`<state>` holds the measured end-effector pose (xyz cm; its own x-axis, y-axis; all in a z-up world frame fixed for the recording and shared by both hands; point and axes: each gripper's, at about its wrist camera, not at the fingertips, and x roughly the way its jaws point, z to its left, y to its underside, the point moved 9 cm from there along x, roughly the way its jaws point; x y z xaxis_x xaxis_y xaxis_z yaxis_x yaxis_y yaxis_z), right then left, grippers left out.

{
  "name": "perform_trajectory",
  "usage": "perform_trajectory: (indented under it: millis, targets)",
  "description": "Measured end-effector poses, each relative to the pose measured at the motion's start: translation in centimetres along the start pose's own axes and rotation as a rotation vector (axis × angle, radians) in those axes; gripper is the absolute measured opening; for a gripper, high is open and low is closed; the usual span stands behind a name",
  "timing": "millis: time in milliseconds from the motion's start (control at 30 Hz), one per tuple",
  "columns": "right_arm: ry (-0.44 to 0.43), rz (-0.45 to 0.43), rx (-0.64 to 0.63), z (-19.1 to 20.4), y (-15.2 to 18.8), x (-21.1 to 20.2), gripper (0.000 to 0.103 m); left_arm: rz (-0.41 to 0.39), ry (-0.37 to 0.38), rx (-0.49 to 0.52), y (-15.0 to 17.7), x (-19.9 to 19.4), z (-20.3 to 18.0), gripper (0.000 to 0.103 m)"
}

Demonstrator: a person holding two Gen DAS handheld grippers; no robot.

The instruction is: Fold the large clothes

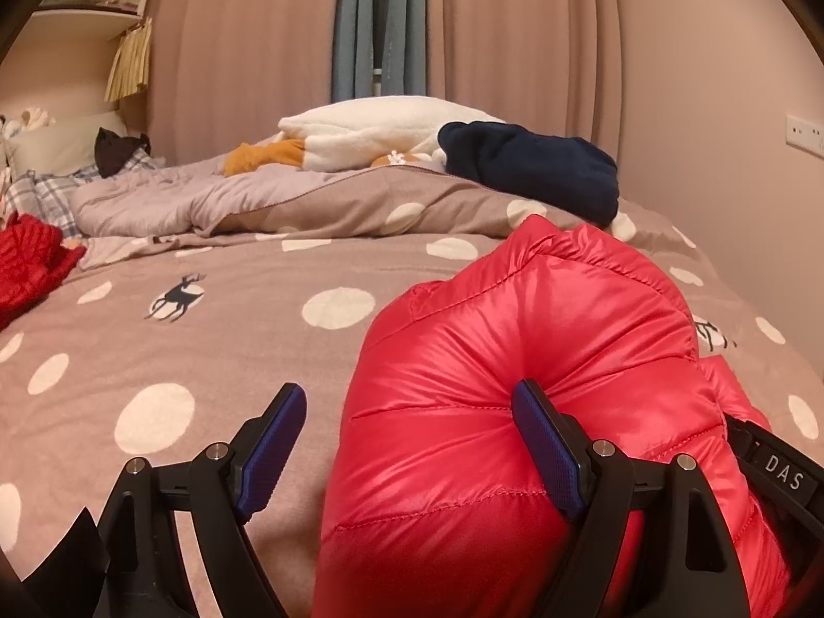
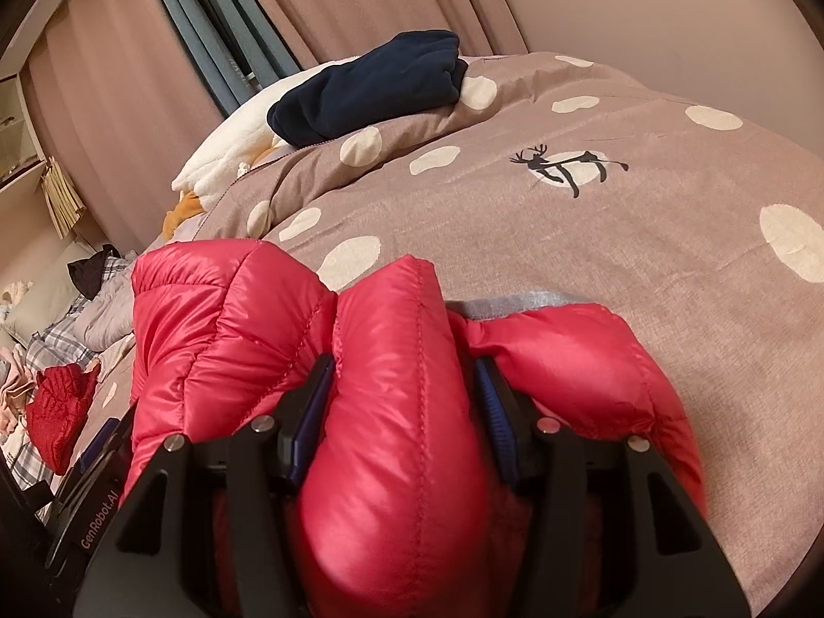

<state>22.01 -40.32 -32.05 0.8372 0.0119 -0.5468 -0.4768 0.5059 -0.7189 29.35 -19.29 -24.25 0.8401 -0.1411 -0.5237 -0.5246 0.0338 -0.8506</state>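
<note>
1. Red down jacket (image 1: 504, 412) lies bunched on the bed (image 1: 206, 360), near my side of it, in front of both grippers; puffy quilted panels, glossy shell.
2. Progress, my guess: early to mid fold. Jacket is humped and doubled up, no flat neat rectangle visible, so most of the folding looks left to do. How many folds are already in I cannot tell.
3. Left gripper (image 1: 407, 450): spread wide, gripping nothing. One finger presses into the side of the jacket, the other hangs over bare bedcover.
4. Right gripper (image 2: 407, 407): fingers clenched on a thick roll of the jacket (image 2: 391, 360), fabric bulging out on both sides and toward the camera. Firm pinch, from the look of it.
5. Grey strip (image 2: 520, 301) shows at the jacket's far edge in the right view, maybe lining or hem; unclear.
6. Left to do, as I judge: get a hold with the left, spread or lay the held part over, flatten, finish.
7. Around: spotted brown duvet (image 1: 360, 206) piled up behind the jacket, navy garment (image 1: 535, 170) and white plush blanket (image 1: 371, 134) on top of that pile.
8. Red knit item (image 1: 31, 262) at the left edge of the bed, plaid cloth (image 1: 46, 195) and pillows beyond it.
9. Obstacles: duvet ridge sits close behind the jacket, limiting room that way. Open bedcover to the left is usable. Slippery puffy shell may spring back open.
</note>
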Motion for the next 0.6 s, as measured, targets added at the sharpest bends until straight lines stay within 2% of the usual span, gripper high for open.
perform_trajectory:
  millis: [600]
  targets:
    - [-0.039, 0.000, 0.028, 0.04, -0.11, -0.08, 0.054, -0.004, -0.007, -0.003, -0.09, -0.01, -0.01, 0.084]
